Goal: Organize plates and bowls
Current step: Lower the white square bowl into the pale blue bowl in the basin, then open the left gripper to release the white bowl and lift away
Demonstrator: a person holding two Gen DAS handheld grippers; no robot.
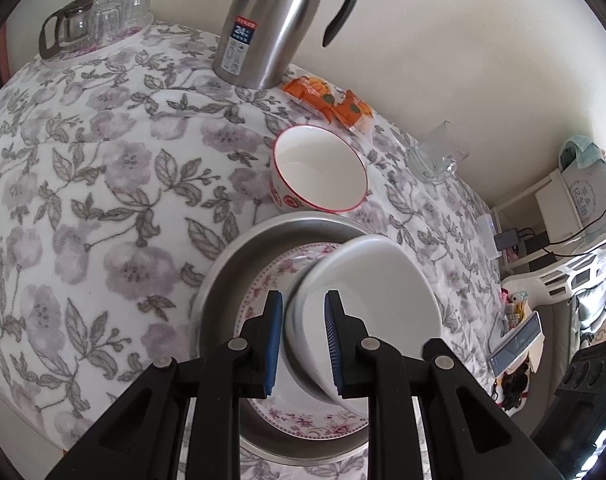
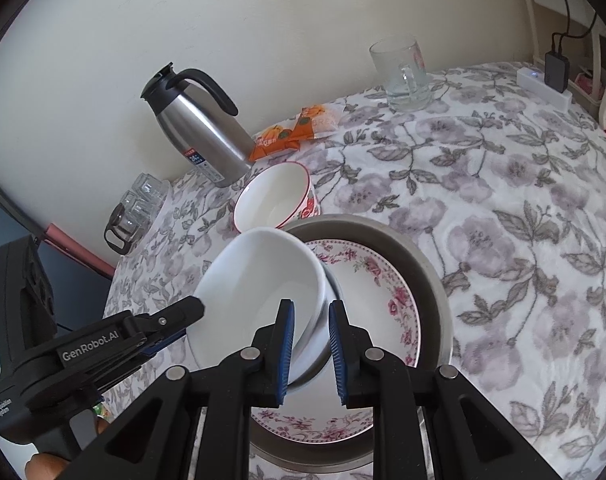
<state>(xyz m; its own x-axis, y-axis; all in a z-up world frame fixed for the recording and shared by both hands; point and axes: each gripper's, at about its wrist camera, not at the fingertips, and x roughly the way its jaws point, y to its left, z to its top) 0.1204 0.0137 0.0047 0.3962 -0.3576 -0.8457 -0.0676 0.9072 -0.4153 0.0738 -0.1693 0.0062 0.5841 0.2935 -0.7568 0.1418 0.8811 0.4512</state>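
My left tool (image 1: 303, 344) clamps white bowl (image 1: 367, 312) rim, lower centre of frame; my right tool (image 2: 311, 350) clamps opposite rim, so bowl hangs tilted over floral plate (image 2: 383, 300) in metal pan (image 2: 423, 264), likely for stacking. Red-rimmed bowl (image 1: 319, 168) waits on desk (image 1: 103, 160) just above pan.

Two fisheye views look steeply down along gripper fingers, close above a floral table (image 1: 83, 184). Both share the white bowl (image 1: 375, 292) at lower centre and steel jug (image 2: 199, 136) against the wall.
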